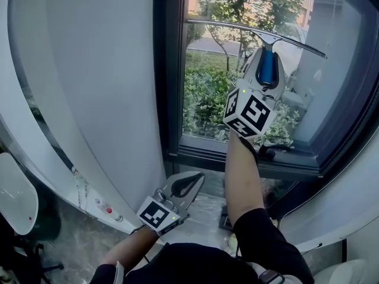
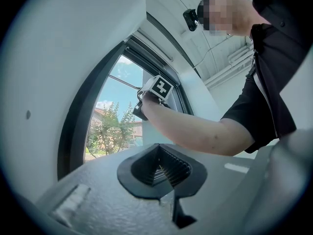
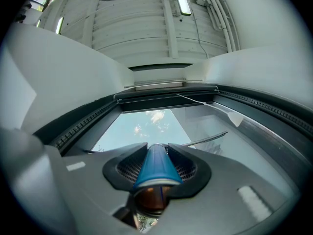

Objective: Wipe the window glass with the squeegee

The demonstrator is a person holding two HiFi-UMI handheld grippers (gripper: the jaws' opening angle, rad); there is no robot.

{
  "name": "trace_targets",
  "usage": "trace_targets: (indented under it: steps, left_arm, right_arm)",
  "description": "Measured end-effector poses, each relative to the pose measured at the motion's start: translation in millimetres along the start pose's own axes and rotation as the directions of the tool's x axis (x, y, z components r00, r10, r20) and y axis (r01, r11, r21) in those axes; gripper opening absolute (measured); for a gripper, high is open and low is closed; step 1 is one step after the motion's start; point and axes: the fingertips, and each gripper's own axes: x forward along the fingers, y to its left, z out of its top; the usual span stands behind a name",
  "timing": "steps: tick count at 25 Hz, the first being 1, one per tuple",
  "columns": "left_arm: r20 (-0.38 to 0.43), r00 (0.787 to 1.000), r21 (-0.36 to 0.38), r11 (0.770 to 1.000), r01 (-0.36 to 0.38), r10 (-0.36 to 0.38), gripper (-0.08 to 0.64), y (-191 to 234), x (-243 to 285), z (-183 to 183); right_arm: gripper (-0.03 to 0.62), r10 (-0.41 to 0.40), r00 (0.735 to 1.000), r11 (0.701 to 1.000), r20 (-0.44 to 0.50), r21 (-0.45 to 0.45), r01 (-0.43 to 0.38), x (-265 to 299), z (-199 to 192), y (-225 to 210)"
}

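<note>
Left gripper (image 2: 160, 161), jaws together.

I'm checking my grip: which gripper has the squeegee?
The right gripper, raised at the window glass, shut on the squeegee by its blue handle. The left gripper hangs low, shut and empty.

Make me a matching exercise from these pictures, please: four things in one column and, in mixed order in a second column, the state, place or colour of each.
Column A
1. left tongs
2. right tongs
3. squeegee blade
4. window frame

Column B
a. dark in colour
b. shut on the blue handle
c. shut, holding nothing
d. stretched across the glass

Right pairs: 1-c, 2-b, 3-d, 4-a
</note>
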Motion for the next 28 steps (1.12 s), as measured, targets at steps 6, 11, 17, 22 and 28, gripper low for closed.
trace_targets:
  steps: [6,11,17,22,28]
  left_arm:
    - [-0.012,1.0,-0.004,1.0,0.001,-0.001,0.0,-0.6,-1.5,-4.3]
    - [-0.015,1.0,-0.012,1.0,-0.007,0.007,0.0,1.4,-3.8,-5.7]
    - [-0.021,1.0,-0.011,1.0,-0.001,0.0,0.0,-0.1,-2.9,-5.4]
    - [-0.023,1.0,-0.013,1.0,0.006,-0.007,0.0,-2.5,-2.9,-5.7]
    - [-0.029,1.0,-0.014,1.0,0.006,-0.007,0.0,-3.0,-4.6,-9.6]
  right_arm:
    - [0.13,-0.002,1.0,1.0,-0.009,0.002,0.002,-6.0,-4.2,-0.5]
    - [0.13,0.0,1.0,1.0,-0.011,-0.007,0.0,-9.5,-6.3,-1.1]
    - [0.13,-0.002,1.0,1.0,-0.022,-0.004,0.001,-12.1,-7.8,-1.2]
    - [0.13,-0.002,0.999,1.0,-0.035,-0.006,0.002,-17.5,-10.2,-1.2]
    - [0.13,-0.001,0.999,1.0,-0.044,-0.01,0.001,-23.0,-14.9,-1.3]
